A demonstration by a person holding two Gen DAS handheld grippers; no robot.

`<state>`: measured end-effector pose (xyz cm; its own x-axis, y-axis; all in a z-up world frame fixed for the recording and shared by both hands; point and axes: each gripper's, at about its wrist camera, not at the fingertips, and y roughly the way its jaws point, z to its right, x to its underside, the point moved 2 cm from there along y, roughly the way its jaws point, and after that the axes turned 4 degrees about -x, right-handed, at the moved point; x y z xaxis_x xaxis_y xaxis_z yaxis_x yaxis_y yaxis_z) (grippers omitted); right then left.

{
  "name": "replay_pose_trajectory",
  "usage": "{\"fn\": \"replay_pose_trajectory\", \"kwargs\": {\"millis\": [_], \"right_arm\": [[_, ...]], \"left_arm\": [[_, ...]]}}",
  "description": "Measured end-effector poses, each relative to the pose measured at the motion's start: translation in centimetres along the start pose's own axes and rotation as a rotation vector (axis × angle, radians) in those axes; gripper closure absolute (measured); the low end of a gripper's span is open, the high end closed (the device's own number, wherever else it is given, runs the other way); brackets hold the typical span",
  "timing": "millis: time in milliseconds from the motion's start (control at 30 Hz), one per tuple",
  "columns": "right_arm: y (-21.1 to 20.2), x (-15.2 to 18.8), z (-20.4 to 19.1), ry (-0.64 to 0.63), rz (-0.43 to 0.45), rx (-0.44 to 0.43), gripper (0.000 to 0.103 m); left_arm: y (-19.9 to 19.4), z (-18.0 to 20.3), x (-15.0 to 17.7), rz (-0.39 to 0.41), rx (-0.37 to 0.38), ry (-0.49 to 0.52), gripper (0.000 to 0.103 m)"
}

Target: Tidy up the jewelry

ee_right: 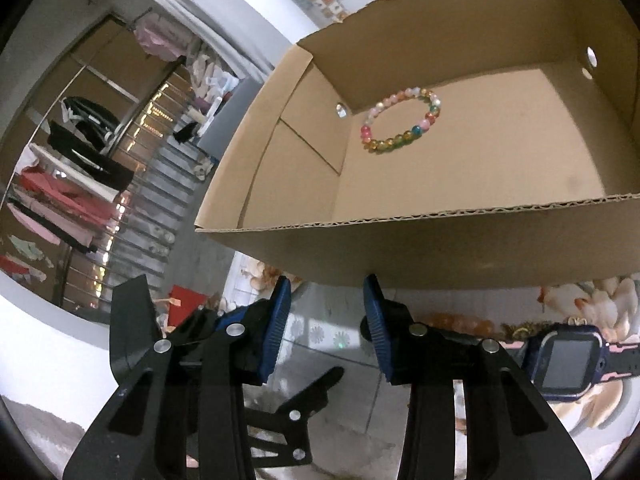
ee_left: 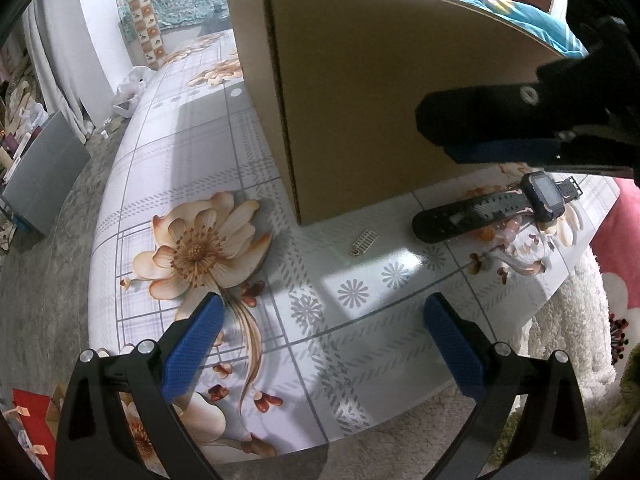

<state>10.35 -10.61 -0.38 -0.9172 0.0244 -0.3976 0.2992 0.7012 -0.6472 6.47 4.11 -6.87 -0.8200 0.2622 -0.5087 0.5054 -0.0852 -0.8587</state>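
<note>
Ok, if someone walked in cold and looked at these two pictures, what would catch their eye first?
Probably the big open cardboard box on the flowered tablecloth, with a colourful bead bracelet lying alone on its floor. Next, the dark smartwatch on the cloth just outside the box, near a small gold trinket.

No legible text, label, brand or number found on any item ahead of either gripper.

Both wrist views tilt down, close to the table (ee_left: 360, 312) — sharing the cardboard box (ee_left: 400, 100) and watch (ee_left: 540, 196).
</note>
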Motion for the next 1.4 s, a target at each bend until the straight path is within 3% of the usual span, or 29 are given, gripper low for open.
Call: {"fn": "replay_pose_trajectory", "kwargs": {"millis": [233, 333, 467, 667, 867, 967, 1167, 1233, 1400], "right_arm": [[0.0, 0.7, -0.6, -0.008, 0.031, 0.023, 0.065], [-0.5, 1.2, -1.1, -0.03, 0.04, 0.047, 0.06], [-2.4, 2.0, -2.0, -0.087, 0.071, 0.112, 0.044], [-6.7, 3.2, -1.9, -0.187, 0.121, 0.347, 0.01], [-11.3, 3.6, 0.0, -0.265, 0.223, 0.735, 0.008], [-13.3, 3.7, 1.2, -0.249, 0.266, 0.811, 0.008], [-16.6, 5.4, 3.4, -0.187, 0.372, 0.713, 0.008], [-17.0, 5.9, 4.2, -0.152, 0.377, 0.69, 0.008], [-15.9, 7.2, 5.9, -0.058, 0.341, 0.583, 0.01]], "left_arm": [[0.0, 0.0, 0.0, 0.0, 0.0, -0.001, 0.004], [0.0, 0.0, 0.0, 0.0, 0.001, 0.0, 0.004], [0.0, 0.0, 0.0, 0.0, 0.0, 0.0, 0.004], [0.0, 0.0, 0.1, 0.0, -0.002, 0.001, 0.004], [-0.1, 0.1, 0.2, 0.01, -0.006, 0.003, 0.004], [-0.1, 0.1, 0.2, 0.012, 0.0, 0.0, 0.004], [-0.4, 0.1, 0.2, 0.024, -0.011, 0.035, 0.004], [-1.4, 0.1, 0.2, 0.077, -0.018, 0.044, 0.005], [-3.7, 1.0, 0.0, 0.148, 0.16, 0.024, 0.007]]}}
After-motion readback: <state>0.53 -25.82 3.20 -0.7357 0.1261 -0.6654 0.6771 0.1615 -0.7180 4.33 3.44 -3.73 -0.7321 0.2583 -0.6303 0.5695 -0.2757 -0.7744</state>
